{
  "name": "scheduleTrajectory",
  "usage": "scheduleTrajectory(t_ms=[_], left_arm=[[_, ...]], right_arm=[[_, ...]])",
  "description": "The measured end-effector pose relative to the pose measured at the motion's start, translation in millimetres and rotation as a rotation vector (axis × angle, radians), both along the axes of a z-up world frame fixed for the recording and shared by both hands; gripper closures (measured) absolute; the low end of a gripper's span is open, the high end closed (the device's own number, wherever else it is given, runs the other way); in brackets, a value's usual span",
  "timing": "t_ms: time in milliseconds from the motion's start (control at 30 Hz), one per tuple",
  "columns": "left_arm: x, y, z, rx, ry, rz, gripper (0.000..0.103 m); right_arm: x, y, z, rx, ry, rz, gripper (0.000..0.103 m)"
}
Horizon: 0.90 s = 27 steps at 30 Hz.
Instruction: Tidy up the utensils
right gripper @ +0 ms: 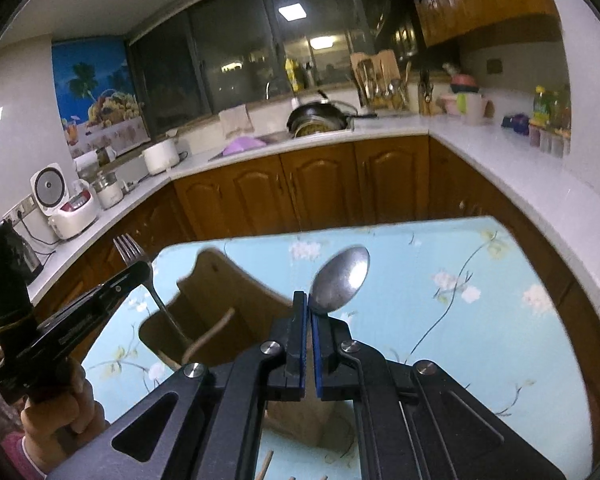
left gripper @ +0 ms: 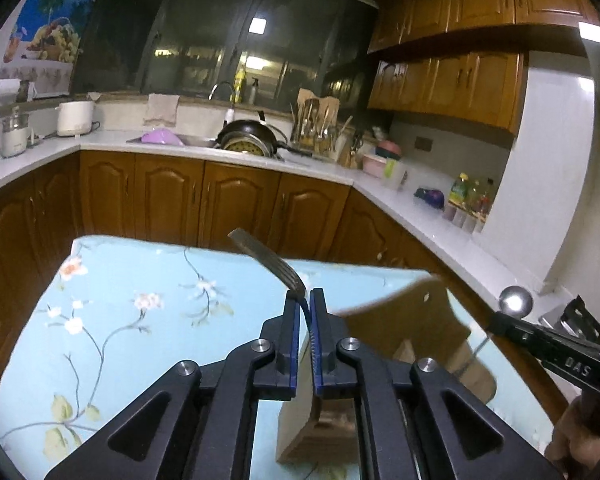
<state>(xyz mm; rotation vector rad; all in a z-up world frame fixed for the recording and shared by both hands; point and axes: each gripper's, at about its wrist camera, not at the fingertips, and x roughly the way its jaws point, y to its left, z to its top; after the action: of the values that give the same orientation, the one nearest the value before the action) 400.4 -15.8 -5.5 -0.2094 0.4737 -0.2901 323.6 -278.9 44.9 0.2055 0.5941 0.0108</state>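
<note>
My left gripper (left gripper: 305, 294) is shut on a metal fork (left gripper: 266, 258), tines pointing up and away, held above the table. It also shows in the right wrist view (right gripper: 140, 270) with the fork (right gripper: 129, 249). My right gripper (right gripper: 309, 300) is shut on a metal spoon (right gripper: 342, 278), bowl up. The spoon's bowl (left gripper: 515, 300) shows at the right of the left wrist view. A wooden utensil holder (left gripper: 404, 332) (right gripper: 228, 300) stands on the table below both grippers.
The table has a light blue floral cloth (left gripper: 132, 312) (right gripper: 460, 320). Wooden sticks (right gripper: 266, 466) lie near the bottom edge. Brown cabinets and a white counter (left gripper: 236, 154) wrap around behind, with a sink, pan, rice cookers and bottles.
</note>
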Motion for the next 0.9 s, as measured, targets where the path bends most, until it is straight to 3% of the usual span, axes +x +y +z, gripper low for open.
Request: scheduleTrajectory(t_ms=[167,467,600,700,733,800,900], left_arm=[[-0.1,1.9,12.5,0.028,0.008,-0.031,0.098],[9.1,4.5,17.5,0.029,0.048,-0.043,0.097],[13.0,6.6,19.9,0.031,0.056,-0.043,0.097],[14.9,9.0,23.7,0.034,0.068,-0.024,0.082],[14.4,10.8,25.2,0.03,0.067,-0.01,0.072],[11.2,16.0,28.1,0.007,0.068,0.009,0.067],[2.2,19.2,29.9,-0.013,0.073,0.024,0.058]], right_arm=[[2.7,2.7,-13.5,0.02,0.034,0.022,0.101],[1.8,1.5,-10.8,0.029,0.037,0.014,0.1],[1.7,2.1,-9.1,0.033,0.034,0.006,0.095],[0.6,-1.6,-8.4,0.061,0.035,0.007,0.091],[-0.2,-3.2,-8.2,0.064,0.034,0.005,0.087],[-4.6,-4.4,-5.2,0.078,0.03,0.005,0.065],[-16.0,-7.5,-1.6,0.096,0.01,0.0,0.058]])
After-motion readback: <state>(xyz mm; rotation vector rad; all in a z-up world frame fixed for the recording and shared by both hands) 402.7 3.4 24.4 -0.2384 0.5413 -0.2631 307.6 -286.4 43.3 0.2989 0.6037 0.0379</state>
